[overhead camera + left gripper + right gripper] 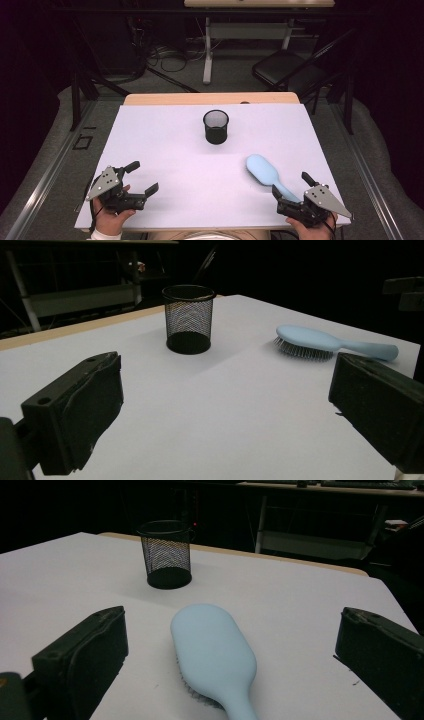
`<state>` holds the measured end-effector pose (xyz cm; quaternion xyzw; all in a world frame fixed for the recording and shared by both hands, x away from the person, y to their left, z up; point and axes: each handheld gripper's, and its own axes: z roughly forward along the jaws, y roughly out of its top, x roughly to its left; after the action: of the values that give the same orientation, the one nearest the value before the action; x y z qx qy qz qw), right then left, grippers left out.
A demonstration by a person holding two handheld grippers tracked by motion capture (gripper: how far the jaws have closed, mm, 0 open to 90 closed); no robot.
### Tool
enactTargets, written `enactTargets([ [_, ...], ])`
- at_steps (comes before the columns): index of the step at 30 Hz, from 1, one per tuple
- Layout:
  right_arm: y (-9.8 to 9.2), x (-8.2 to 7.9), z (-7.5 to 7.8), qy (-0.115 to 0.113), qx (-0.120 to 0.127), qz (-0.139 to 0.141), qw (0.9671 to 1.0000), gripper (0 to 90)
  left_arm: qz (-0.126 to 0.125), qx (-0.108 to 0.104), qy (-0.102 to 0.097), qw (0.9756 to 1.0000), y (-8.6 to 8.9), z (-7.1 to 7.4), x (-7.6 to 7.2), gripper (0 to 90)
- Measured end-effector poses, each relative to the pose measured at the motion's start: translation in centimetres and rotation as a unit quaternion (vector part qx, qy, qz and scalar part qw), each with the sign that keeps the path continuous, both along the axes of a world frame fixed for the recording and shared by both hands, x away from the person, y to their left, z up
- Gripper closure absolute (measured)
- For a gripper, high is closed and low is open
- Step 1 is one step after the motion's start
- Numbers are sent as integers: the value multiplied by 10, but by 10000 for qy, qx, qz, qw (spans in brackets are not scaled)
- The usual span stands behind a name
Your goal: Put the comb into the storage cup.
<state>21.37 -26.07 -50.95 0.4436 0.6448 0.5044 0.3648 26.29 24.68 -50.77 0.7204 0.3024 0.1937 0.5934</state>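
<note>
A light blue hairbrush (265,172) lies bristles down on the white table top (175,150), its handle toward the near right corner. A black mesh cup (216,126) stands upright behind it near the table's middle. My right gripper (291,183) is open at the near right, and the brush handle lies between its jaws; the pads do not touch it. From the right gripper view the brush (215,652) lies just ahead and the cup (166,554) farther off. My left gripper (141,177) rests open at the near left with nothing between its jaws. It faces the cup (188,318) and the brush (320,343).
The white top covers a wooden table whose far edge (210,98) shows behind it. Beyond on the floor stand a white desk frame (210,45), cables and a black chair (290,67). Grey floor rails (55,160) run along both sides.
</note>
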Motion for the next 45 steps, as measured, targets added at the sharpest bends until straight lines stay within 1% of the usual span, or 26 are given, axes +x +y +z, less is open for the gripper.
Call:
enactTargets([
  [1, 0, 2, 0, 4, 49, 3, 10000, 2, 4, -22, 14, 10000, 0, -1, 0, 11],
  [3, 1, 4, -1, 14, 27, -8, 10000, 2, 61, -26, 8, 10000, 1, 0, -1, 11],
  [7, 0, 4, -1, 43, 49, 5, 10000, 2, 51, -12, 21, 10000, 1, 0, -1, 11],
  [8, 0, 4, 0, 55, 50, 6, 10000, 2, 30, 16, 51, 10000, 0, 0, -1, 11],
  [13, 0, 3, 0, 68, 36, -5, 10000, 3, -42, 1, 62, 10000, -1, -1, 0, 12],
  [15, 0, 3, 1, 76, 17, -28, 10000, 6, -56, 33, 77, 9999, -2, -1, 1, 11],
  [16, 0, 3, 0, 79, 26, -28, 10000, 7, -103, 51, 89, 9999, -2, -2, 2, 11],
  [17, -1, 3, 1, 98, 19, -28, 9999, 7, -87, 75, 112, 9999, -3, -2, 2, 11],
  [20, -3, 5, 1, 110, 11, -81, 9999, 8, -147, 105, 147, 9997, -3, -4, 4, 11],
  [22, -4, 6, 1, 130, 26, -107, 9999, 9, -127, 113, 167, 9997, -3, -4, 4, 11],
  [26, -6, 8, 2, 145, 26, -95, 9998, 9, -131, 78, 169, 9997, -1, -5, 4, 11],
  [27, -5, 9, 2, 191, 19, -78, 9998, 9, -108, 76, 182, 9997, -1, -5, 4, 12],
  [29, -5, 9, 2, 190, 22, -70, 9998, 9, -135, 78, 195, 9997, 0, -5, 4, 12],
  [33, -3, 10, 3, 192, -74, 6, 9998, 9, -116, 47, 221, 9997, 0, -5, 3, 12],
  [34, -3, 10, 4, 149, -40, 57, 9999, 9, -127, 69, 213, 9997, 1, -5, 3, 12],
  [37, -3, 10, 5, 164, -29, 78, 9998, 9, -146, 37, 227, 9996, -1, -6, 4, 12],
  [39, -3, 10, 6, 161, -33, 88, 9998, 9, -166, 16, 243, 9996, -2, -7, 4, 12],
  [41, -4, 9, 7, 151, -77, 121, 9998, 16, -155, 47, 259, 9995, -2, -6, 3, 12],
  [43, -5, 10, 8, 190, -125, 141, 9996, 20, -151, 77, 246, 9996, -2, -6, 3, 12],
  [44, -6, 10, 9, 270, -155, 115, 9994, 34, -156, 69, 243, 9996, -2, -6, 3, 12],
  [45, -6, 11, 9, 281, -149, 109, 9994, 50, -156, 69, 243, 9996, -2, -6, 3, 12],
])
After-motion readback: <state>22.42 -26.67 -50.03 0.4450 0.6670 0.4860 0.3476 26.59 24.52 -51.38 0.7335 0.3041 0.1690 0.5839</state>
